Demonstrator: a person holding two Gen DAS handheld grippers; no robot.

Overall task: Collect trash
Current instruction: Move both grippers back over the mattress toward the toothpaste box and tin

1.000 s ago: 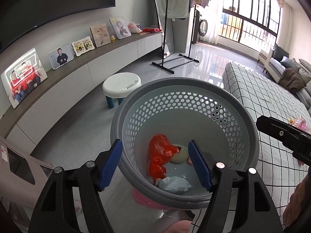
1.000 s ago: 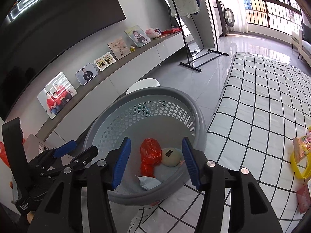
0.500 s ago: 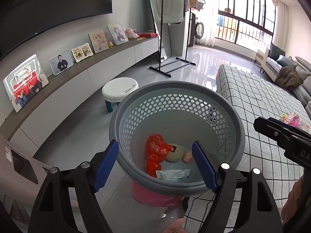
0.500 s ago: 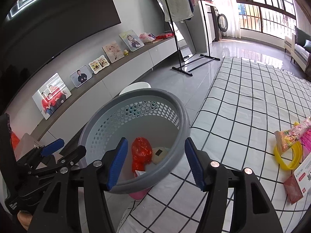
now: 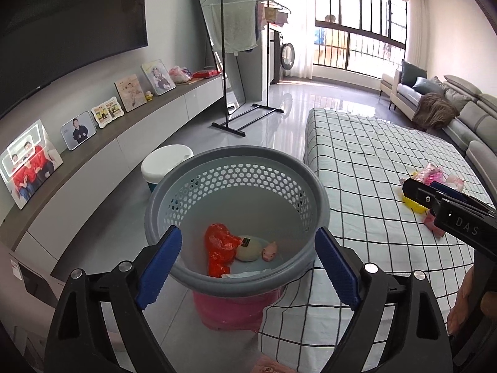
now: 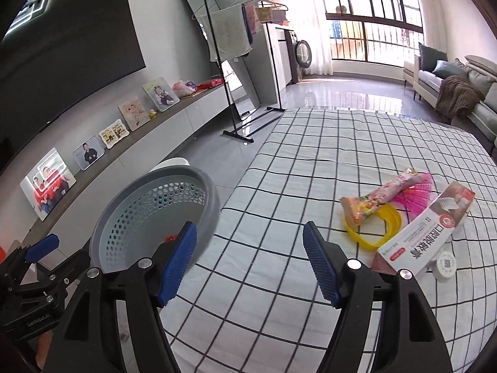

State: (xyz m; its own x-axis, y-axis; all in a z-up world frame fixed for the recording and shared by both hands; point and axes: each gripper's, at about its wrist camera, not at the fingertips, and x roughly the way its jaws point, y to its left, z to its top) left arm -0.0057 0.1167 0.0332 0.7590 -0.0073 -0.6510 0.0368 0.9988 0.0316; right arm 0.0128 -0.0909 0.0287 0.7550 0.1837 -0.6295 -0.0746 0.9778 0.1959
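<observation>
Trash lies in two places. Beyond the left gripper point(image 5: 247, 264), whose jaws are opening with nothing held, the grey perforated basket point(image 5: 313, 186) holds a red bag point(image 5: 219, 245), a pale round lump point(image 5: 247, 250) and a small pink piece point(image 5: 269, 253). Ahead and right of the right gripper point(image 6: 250, 264), also opening and empty, a snack wrapper point(image 6: 372, 200), a yellow ring point(image 6: 386, 217), a pink fan point(image 6: 416, 197) and a long box point(image 6: 425, 227) lie on the checked tabletop point(image 6: 279, 186); the basket sits to its left.
</observation>
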